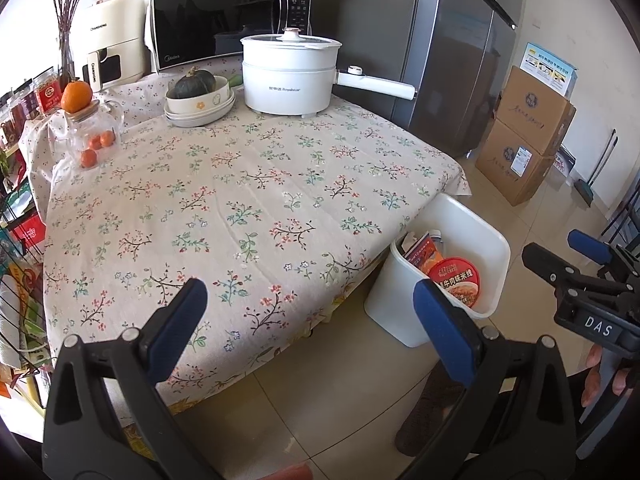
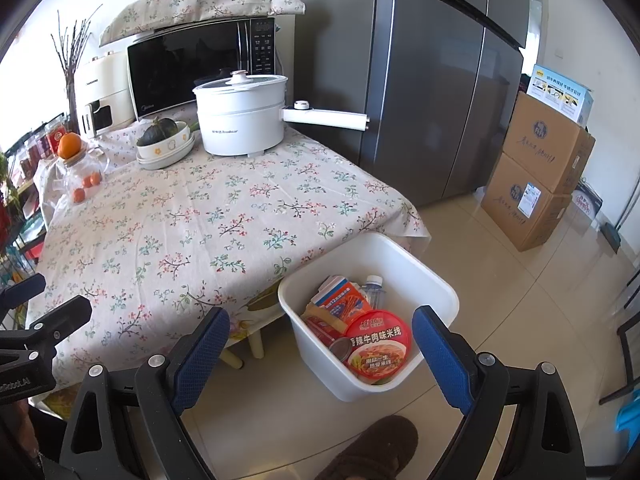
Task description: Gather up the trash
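Note:
A white plastic bin (image 2: 404, 258) stands on the floor at the table's near right corner, also in the left wrist view (image 1: 478, 220). Inside lie a red noodle cup (image 2: 378, 346), a red-and-blue carton (image 2: 340, 300) and a clear plastic bottle (image 2: 374, 286). The cup (image 1: 456, 280) and carton (image 1: 422, 248) show in the left view too. My left gripper (image 1: 308, 320) is open and empty over the table's front edge. My right gripper (image 2: 320, 352) is open and empty above the floor, close in front of the bin; it also shows at the left view's right edge (image 1: 576, 256).
The floral-cloth table (image 2: 208, 216) carries a white electric pot (image 2: 240, 116), stacked bowls with a squash (image 2: 164, 140), a glass jar with oranges (image 2: 80, 172), a microwave (image 2: 200, 60). A grey fridge (image 2: 432, 92) and cardboard boxes (image 2: 540, 172) stand right. A slippered foot (image 2: 372, 452) is below.

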